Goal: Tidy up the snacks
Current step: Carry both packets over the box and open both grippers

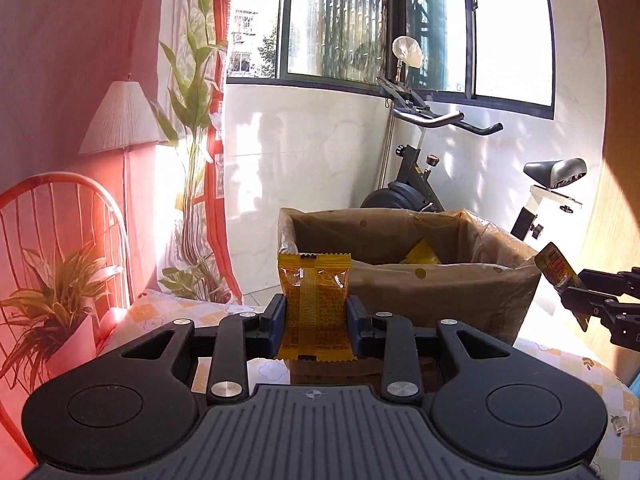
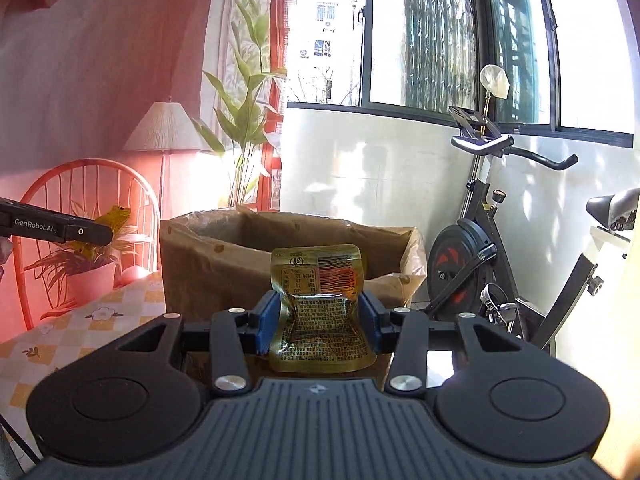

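The left gripper (image 1: 316, 316) clamps a light, crinkly orange plastic snack packet (image 1: 314, 304) at mid-body; the right gripper (image 2: 318, 322) pinches a soft, creased golden foil pouch (image 2: 320, 308), barcode uppermost. Both hover before an open brown cardboard box (image 1: 440, 292). "GenRobot.AI" marks one gripper finger (image 2: 56, 226)
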